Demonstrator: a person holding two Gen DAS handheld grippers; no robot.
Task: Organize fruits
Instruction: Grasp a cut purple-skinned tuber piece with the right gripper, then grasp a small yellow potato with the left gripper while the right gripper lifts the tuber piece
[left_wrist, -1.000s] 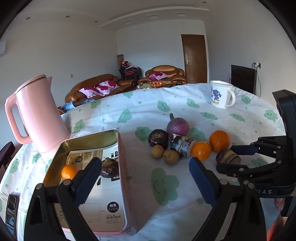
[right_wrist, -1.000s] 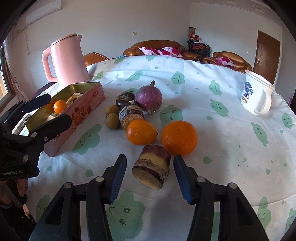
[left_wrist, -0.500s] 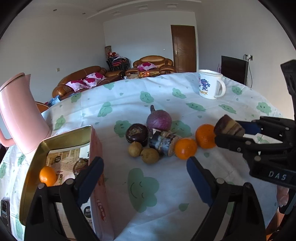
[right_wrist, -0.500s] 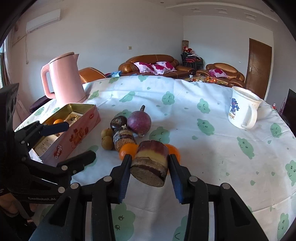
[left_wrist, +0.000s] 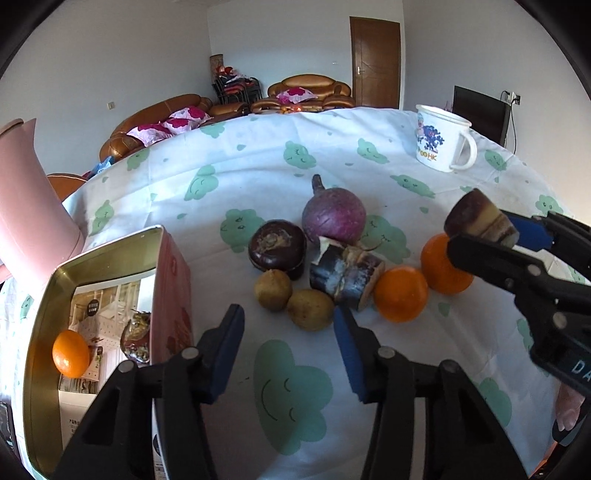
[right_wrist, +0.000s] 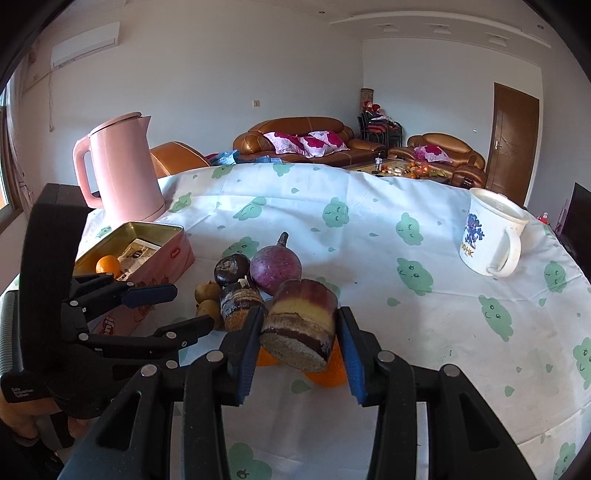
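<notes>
Closest in, low centre of the right wrist view, the right claw is clenched on a stubby cut chunk with purple and yellow bands, holding it clear of the bench, with the two oranges peeking out right underneath it. In the left wrist view the left claw sits at the bottom centre, nothing between its pads; its jaws have just been closing in and now sit around the gap in front of the nearer small brown fruit, not pressing on it. Just past that come the second brown one, a dark cut piece, a dark round fruit and the big purple bulb with a stalk, all bunched up and touching. At lower left is the open tin, already holding a small orange and something dark. Further back, the pink kettle at upper left and the white mug at right. My worry: the chunk looks hard and smooth-skinned, so it could twist out on the way to the tin and knock the oranges rolling. Also the left claw is crowding a tight pile, so a sloppy pinch could shove the little brown ones apart.
</notes>
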